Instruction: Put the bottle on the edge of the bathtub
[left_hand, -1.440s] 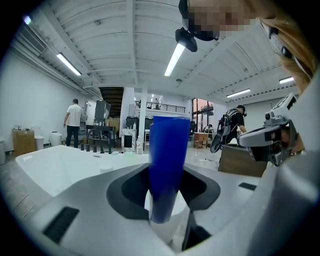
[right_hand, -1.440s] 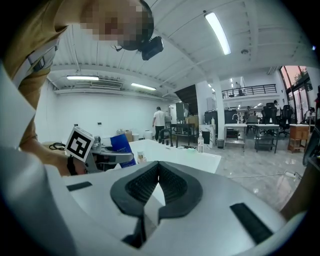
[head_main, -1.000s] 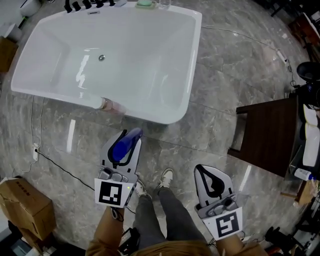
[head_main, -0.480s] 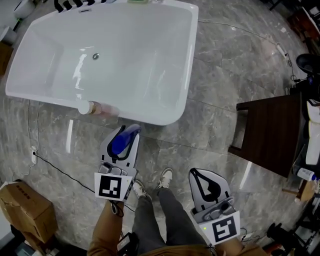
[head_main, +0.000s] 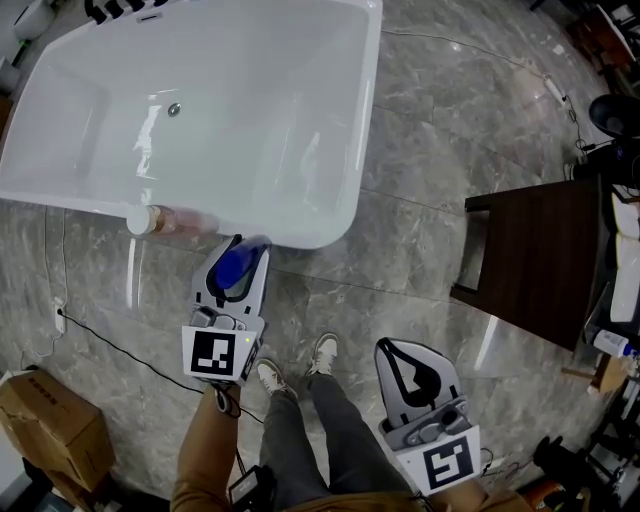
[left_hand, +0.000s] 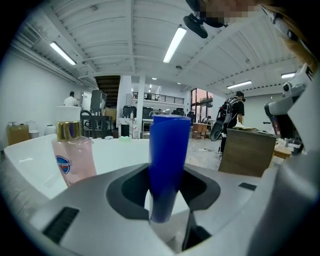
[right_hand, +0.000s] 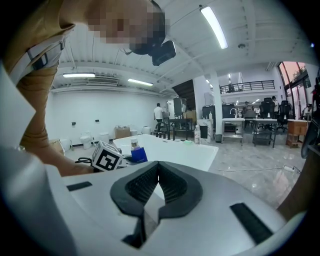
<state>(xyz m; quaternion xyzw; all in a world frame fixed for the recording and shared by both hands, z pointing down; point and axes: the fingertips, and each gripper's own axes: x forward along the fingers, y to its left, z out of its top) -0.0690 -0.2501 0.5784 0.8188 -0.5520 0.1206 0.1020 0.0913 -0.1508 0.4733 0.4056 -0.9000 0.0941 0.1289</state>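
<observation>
Left gripper (head_main: 242, 250) pinches the blue bottle (head_main: 236, 270) just short of the bathtub (head_main: 318, 232) rim, beside a pink bottle (head_main: 165, 219). It should be lowered upright onto flat rim, clear of that neighbour, before release. Right gripper (head_main: 405, 350) hangs back, jaws together, empty.

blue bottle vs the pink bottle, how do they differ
The blue bottle is solid blue with no label showing; the pink bottle is clear pink with a gold cap and a label. The blue bottle is clamped in the left gripper; the pink bottle stands free on the bathtub rim. Both are upright.
</observation>
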